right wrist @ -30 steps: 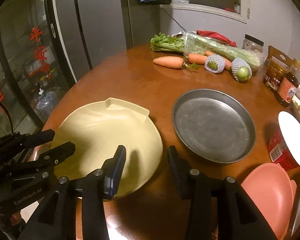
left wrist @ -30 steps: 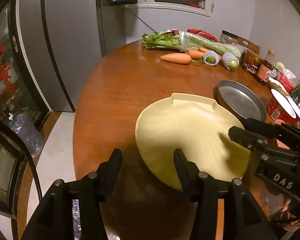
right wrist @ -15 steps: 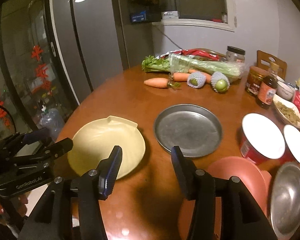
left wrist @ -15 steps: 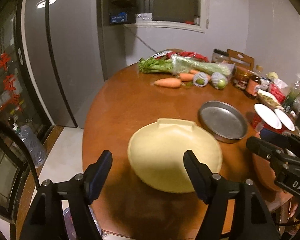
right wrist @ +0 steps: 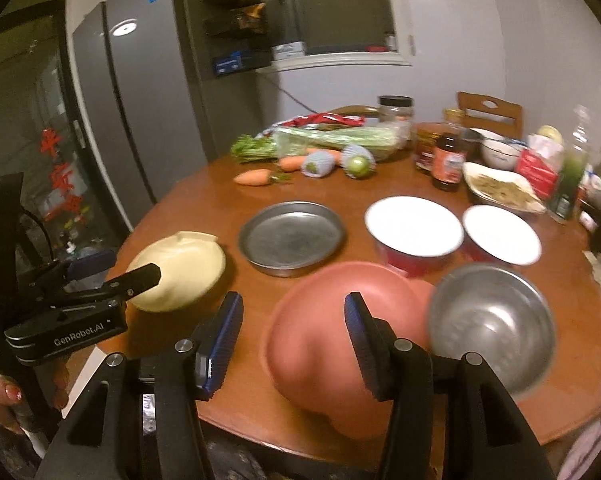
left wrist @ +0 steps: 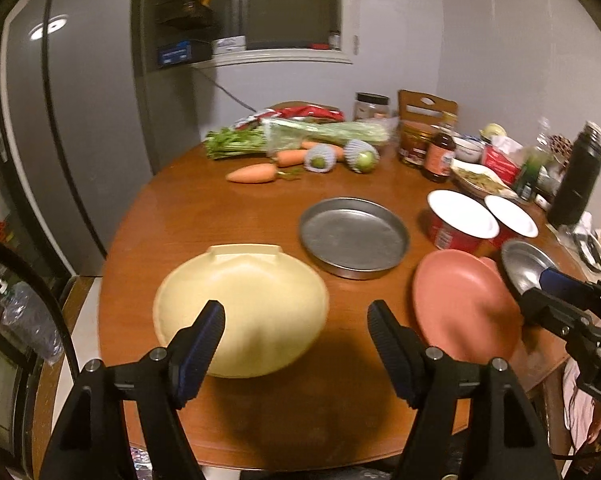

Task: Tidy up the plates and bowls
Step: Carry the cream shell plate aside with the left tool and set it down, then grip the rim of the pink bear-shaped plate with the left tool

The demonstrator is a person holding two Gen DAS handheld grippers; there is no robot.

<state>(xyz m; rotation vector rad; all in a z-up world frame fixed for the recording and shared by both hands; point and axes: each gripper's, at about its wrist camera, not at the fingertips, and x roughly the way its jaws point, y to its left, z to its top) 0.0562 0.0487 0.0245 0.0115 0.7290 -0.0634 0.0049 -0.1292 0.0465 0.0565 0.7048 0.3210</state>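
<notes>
Left wrist view: the left gripper [left wrist: 294,332], jaws wide and empty, hangs above the yellow shell-shaped plate [left wrist: 240,304] on the round table [left wrist: 204,208]. Only the right wrist view shows the steel bowl [right wrist: 490,322] whole, beside the pink plate [right wrist: 332,320], beneath the wide, empty right gripper [right wrist: 294,330].

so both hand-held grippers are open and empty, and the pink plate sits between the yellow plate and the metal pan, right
Not quite. The metal pan sits between the yellow plate and the pink plate, as the left wrist view shows. Both hand-held grippers, left and right, are open and empty.
</notes>
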